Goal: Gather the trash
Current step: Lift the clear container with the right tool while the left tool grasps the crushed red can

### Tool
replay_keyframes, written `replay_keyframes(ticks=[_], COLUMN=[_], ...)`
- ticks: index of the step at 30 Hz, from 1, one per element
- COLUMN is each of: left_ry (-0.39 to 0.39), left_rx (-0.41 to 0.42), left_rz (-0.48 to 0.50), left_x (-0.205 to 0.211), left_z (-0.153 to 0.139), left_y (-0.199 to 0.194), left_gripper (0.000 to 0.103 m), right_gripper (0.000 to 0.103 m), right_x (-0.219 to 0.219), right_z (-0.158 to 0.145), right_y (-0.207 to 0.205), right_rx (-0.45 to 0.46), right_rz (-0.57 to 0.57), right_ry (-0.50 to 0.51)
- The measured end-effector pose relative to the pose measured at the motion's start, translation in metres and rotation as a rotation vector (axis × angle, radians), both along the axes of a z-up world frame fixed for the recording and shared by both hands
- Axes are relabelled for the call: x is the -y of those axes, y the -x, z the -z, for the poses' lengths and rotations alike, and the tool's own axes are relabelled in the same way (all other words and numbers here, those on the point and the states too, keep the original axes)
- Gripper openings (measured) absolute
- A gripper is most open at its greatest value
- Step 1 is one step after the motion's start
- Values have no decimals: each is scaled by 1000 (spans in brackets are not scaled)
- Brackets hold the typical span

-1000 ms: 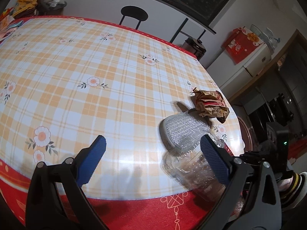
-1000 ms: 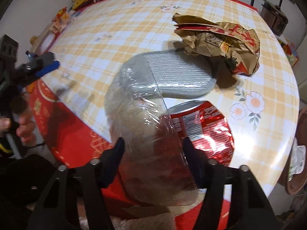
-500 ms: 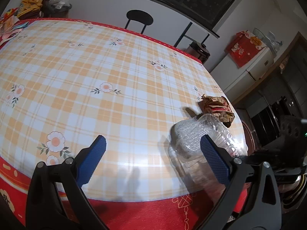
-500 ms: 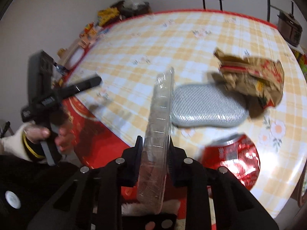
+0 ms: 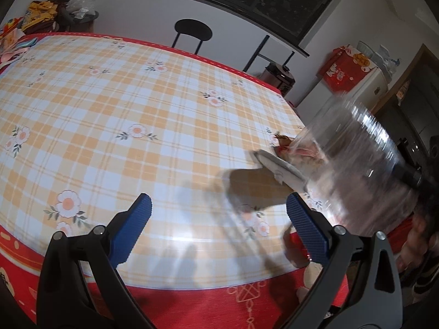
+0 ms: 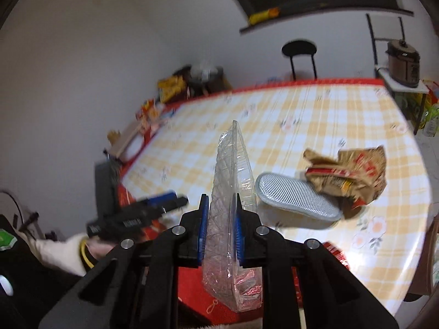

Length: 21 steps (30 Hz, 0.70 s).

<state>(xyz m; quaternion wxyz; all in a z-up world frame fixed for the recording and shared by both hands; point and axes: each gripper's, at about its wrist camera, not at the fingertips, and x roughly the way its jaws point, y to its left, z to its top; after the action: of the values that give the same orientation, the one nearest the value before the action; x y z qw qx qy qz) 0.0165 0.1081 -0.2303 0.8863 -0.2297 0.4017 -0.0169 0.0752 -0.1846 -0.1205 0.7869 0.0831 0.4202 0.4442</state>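
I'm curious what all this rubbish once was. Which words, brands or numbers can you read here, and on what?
Nothing reads clearly.
Red box: yellow label with characters, too blurred to read.
Crumpled paper bag: red and yellow print, too blurred to read.
Left tongs: white lettering on the black body, too blurred to read.
Clear plastic tray in the right tongs: no print shows.

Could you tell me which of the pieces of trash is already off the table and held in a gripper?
The clear plastic container, squashed flat between the right gripper pads. The crumpled brown paper bag and the red wrapper lie on the table.
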Motion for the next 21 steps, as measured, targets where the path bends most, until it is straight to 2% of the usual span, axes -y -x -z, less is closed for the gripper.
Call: replay_keyframes(ticks=[2,8,14,15,17,19,21], left_ry=[0,9,36,32,14,-15,-48], left_rx=[2,3,-20,-26,-56,-77,-85], left_rz=[23,132,336,362,423,456,475], left_x=[11,52,108,116,137,153,165], left_z=[-1,0,19,22,32,40,48], left_y=[-4,-18,-41,-44,-54,-62,-69], left_gripper=[97,97,94,93,79,71,69], right_gripper=[10,9,9,9,9,9,9], right_x=[14,60,103,110,125,142,158], right_z=[-11,-26,-17,-15,-13,-12,-10], right_y=[-3,-11,-11,-11,-8,-7,-4], right_rx=[16,63,47,42,40,36,30], right_rz=[33,124,200,208,230,258,291], right_ry=[-23,-21,4,8,19,20,21])
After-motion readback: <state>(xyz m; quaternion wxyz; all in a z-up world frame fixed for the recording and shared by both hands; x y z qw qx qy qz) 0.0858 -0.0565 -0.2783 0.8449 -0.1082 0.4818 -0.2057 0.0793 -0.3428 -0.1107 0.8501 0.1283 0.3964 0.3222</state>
